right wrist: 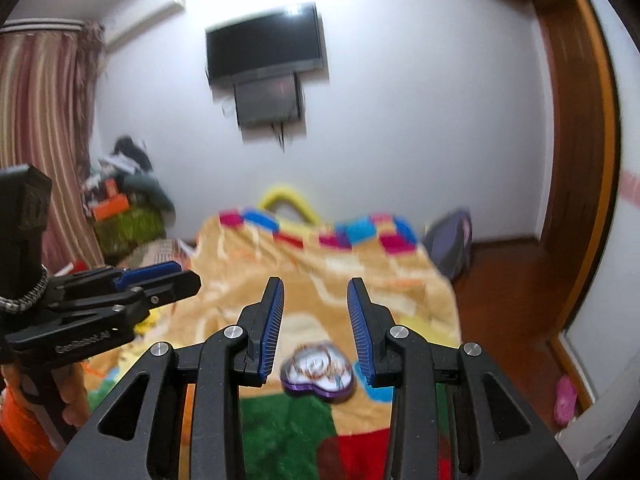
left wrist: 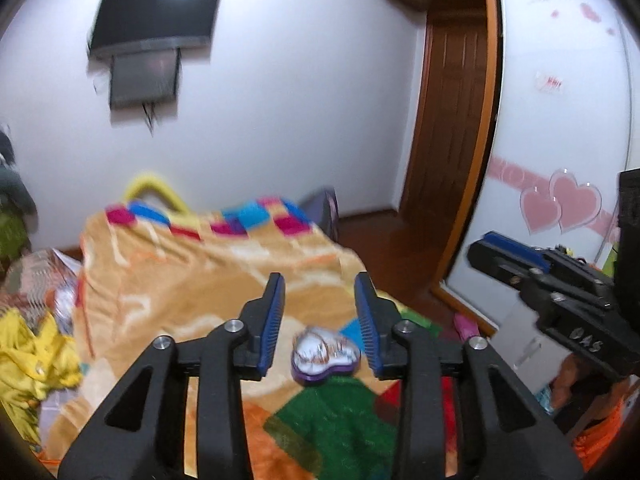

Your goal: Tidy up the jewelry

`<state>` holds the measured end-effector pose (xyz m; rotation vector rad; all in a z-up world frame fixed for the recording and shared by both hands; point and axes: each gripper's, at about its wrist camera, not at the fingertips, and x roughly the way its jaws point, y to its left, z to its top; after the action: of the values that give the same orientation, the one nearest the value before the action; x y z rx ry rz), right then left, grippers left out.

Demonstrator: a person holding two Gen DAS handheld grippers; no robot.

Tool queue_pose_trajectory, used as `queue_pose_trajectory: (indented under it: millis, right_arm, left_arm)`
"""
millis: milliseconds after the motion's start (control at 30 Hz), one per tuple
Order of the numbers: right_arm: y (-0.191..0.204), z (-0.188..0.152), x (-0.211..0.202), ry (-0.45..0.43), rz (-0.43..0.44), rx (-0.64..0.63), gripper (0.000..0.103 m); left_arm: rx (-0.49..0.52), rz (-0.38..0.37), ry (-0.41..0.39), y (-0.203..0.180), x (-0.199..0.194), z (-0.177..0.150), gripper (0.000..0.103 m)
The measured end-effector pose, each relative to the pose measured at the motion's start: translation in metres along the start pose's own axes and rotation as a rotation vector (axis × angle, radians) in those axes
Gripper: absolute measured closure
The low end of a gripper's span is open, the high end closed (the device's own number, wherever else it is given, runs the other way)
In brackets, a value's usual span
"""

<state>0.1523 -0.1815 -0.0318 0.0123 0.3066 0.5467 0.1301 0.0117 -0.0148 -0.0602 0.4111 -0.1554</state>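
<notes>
A heart-shaped purple tin (left wrist: 325, 357) with a white lining lies open on the blanket-covered bed (left wrist: 208, 280), with jewelry in it; the pieces are too blurred to tell apart. It also shows in the right wrist view (right wrist: 318, 372). My left gripper (left wrist: 320, 284) is open and empty, held above and short of the tin. My right gripper (right wrist: 316, 286) is open and empty, also above the tin. The right gripper appears at the right of the left wrist view (left wrist: 540, 276); the left gripper appears at the left of the right wrist view (right wrist: 120, 292).
A TV (right wrist: 264, 44) hangs on the far wall. A wooden door (left wrist: 452, 120) and a wardrobe with pink hearts (left wrist: 560, 200) stand right. Clothes (left wrist: 32, 352) lie left of the bed. A backpack (right wrist: 450, 244) sits at the bed's far right corner. A striped curtain (right wrist: 44, 128) hangs at left.
</notes>
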Motion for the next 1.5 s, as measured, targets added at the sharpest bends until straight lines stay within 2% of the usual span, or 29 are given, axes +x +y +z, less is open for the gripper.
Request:
queue_pose_trajectory:
  millis: [100, 167, 300, 367, 467, 600, 667, 1500]
  right_arm:
    - [0.011, 0.009, -0.032, -0.092, 0.000, -0.009, 0.069]
    - [0.017, 0.011, -0.048, -0.144, -0.009, -0.013, 0.058]
    - [0.030, 0.011, -0.067, -0.213, -0.039, -0.026, 0.046]
    - [0.034, 0.009, -0.071, -0.230, -0.064, -0.028, 0.034]
    - [0.038, 0.005, -0.073, -0.243, -0.091, -0.013, 0.019]
    - [0.039, 0.002, -0.079, -0.251, -0.133, -0.002, 0.010]
    - [0.041, 0.000, -0.080, -0.256, -0.156, -0.004, 0.002]
    - [0.037, -0.012, -0.091, -0.197, -0.141, 0.017, 0.001]
  left_arm:
    - [0.016, 0.029, -0.097, -0.008, -0.035, 0.005, 0.057]
    - [0.011, 0.038, -0.142, -0.011, -0.054, 0.006, 0.048]
    - [0.015, 0.065, -0.194, -0.017, -0.081, 0.003, 0.039]
    - [0.030, 0.074, -0.208, -0.020, -0.089, -0.001, 0.022]
    - [0.037, 0.093, -0.234, -0.023, -0.099, -0.007, 0.008]
    - [0.022, 0.093, -0.232, -0.023, -0.105, -0.011, 0.006]
    - [0.016, 0.111, -0.236, -0.022, -0.106, -0.014, 0.003]
    - [-0.011, 0.141, -0.213, -0.020, -0.103, -0.026, 0.002]
